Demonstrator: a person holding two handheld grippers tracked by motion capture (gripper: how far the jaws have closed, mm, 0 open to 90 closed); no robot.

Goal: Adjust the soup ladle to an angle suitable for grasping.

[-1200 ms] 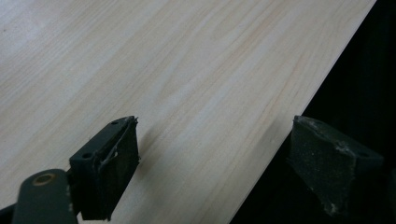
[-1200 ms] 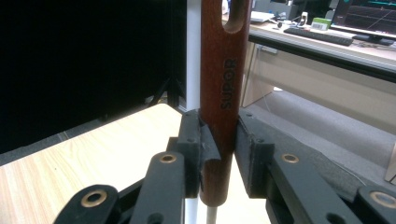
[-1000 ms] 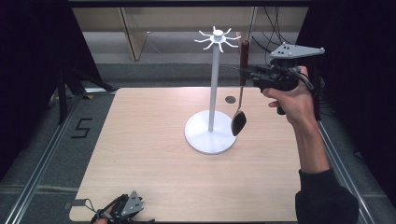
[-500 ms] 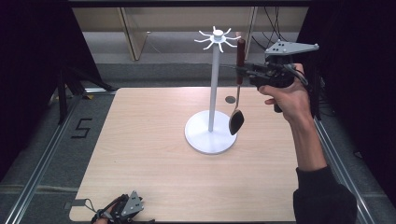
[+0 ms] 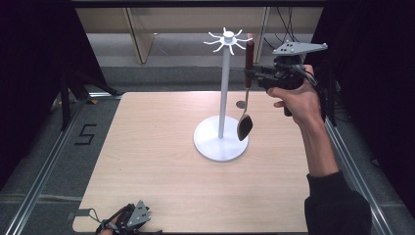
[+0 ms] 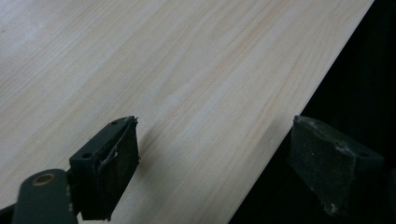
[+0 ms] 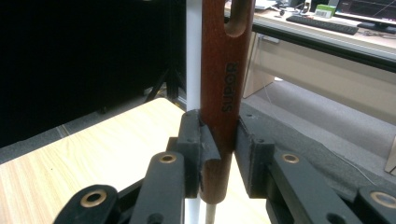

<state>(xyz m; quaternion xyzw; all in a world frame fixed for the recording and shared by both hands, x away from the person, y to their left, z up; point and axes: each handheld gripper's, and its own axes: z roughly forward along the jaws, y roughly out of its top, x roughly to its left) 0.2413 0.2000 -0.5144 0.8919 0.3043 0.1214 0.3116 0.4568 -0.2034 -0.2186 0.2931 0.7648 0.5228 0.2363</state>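
Lighting is even and bright over the worktop [image 5: 161, 171] in the high view; surroundings at left and right fall into near black. The white stand [image 5: 221, 142] casts only a faint, soft shadow, indicating diffuse overhead light. No glare noted. In the left gripper view the wood grain is soft and the jaws slightly blurred. In the right gripper view the wooden handle [image 7: 224, 93] is sharp, its lettering legible; the background is out of focus.

right claw [image 5: 250, 73]: black body, grey three-cornered plate on top, brass-coloured pivot rivets | left claw [image 6: 212, 172]: black jaws, worn pads | sleeve [image 5: 337, 203]: dark, long
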